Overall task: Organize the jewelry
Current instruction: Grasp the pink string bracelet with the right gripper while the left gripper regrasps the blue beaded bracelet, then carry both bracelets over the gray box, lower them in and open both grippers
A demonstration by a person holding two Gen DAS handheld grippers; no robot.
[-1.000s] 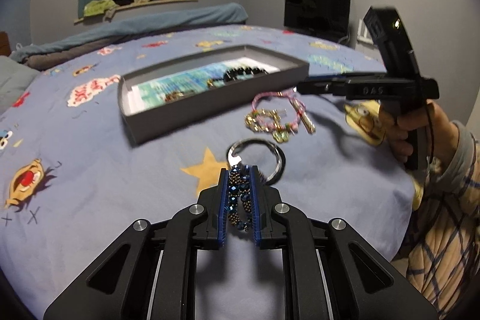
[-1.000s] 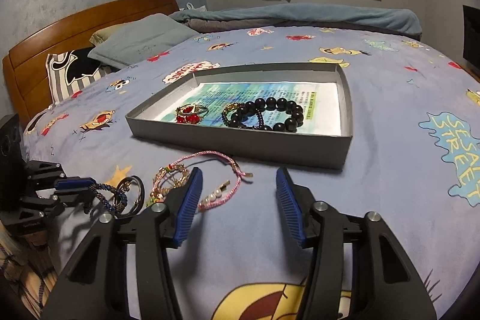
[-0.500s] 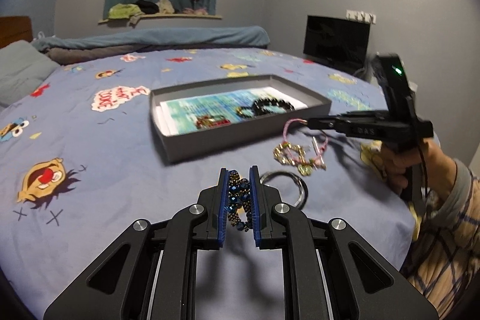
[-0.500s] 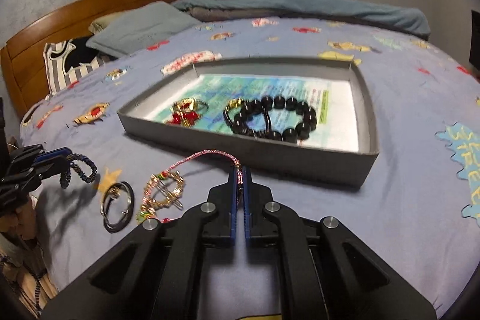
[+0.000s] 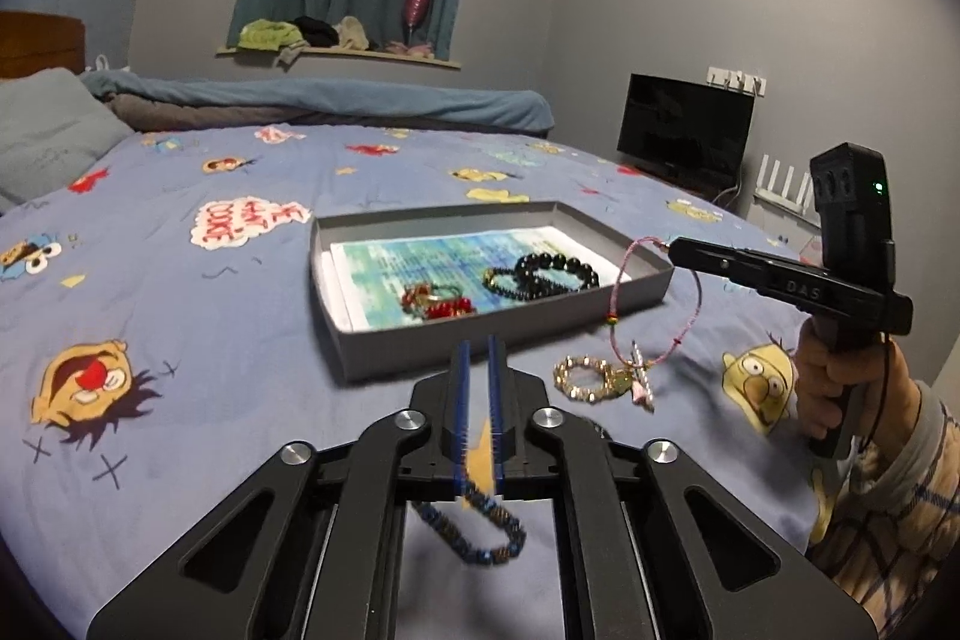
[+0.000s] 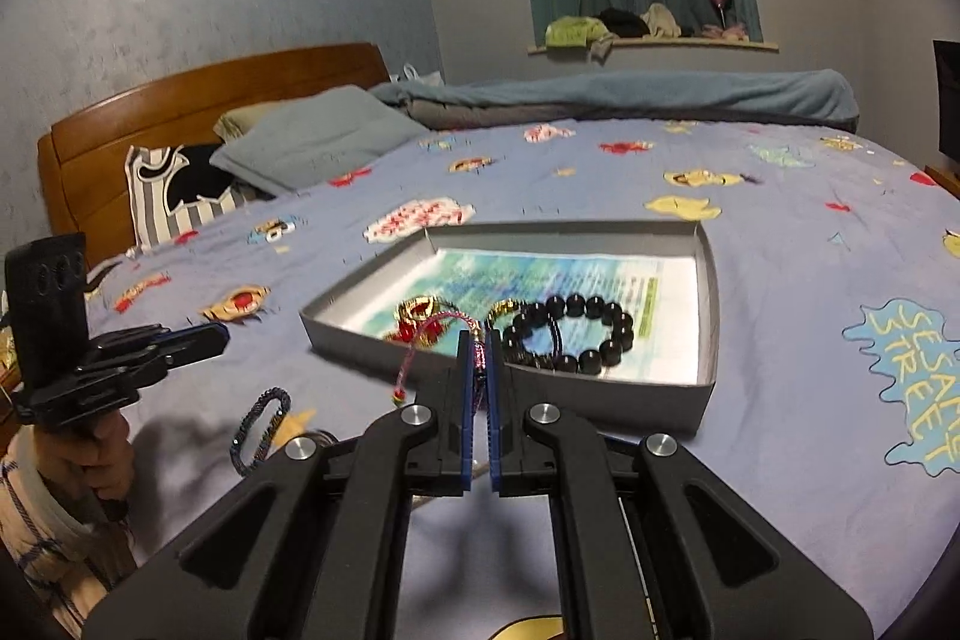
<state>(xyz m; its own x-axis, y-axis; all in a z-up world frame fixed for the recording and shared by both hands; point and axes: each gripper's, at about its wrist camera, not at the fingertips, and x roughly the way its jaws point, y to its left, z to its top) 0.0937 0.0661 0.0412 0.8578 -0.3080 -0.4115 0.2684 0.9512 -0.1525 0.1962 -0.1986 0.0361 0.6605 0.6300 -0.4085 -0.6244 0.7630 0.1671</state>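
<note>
My left gripper (image 5: 477, 349) is closing with nothing between its pads. The dark blue bead bracelet (image 5: 480, 529) shows blurred below the jaws; in the right wrist view the bracelet (image 6: 261, 430) is apart from the left gripper (image 6: 219, 334). My right gripper (image 6: 478, 337) is shut on a pink cord bracelet (image 6: 420, 340), whose loop (image 5: 624, 292) dangles above the bed beside the grey tray (image 5: 420, 346). The tray holds a black bead bracelet (image 6: 576, 334) and a red and gold one (image 5: 438, 301). A gold bead bracelet (image 5: 585, 379) lies on the sheet.
A metal ring (image 6: 312, 439) lies on the blue cartoon sheet, half hidden by my right gripper. Pillows (image 6: 312, 142) and a wooden headboard (image 6: 198, 100) are at the left, a rolled blanket (image 5: 330, 100) behind. A dark screen (image 5: 684, 130) stands beyond the bed's right edge.
My right gripper shut on the pink cord and lifted it off the sheet. My left gripper rose and levelled, and the blue bead bracelet went from between its pads to below them.
</note>
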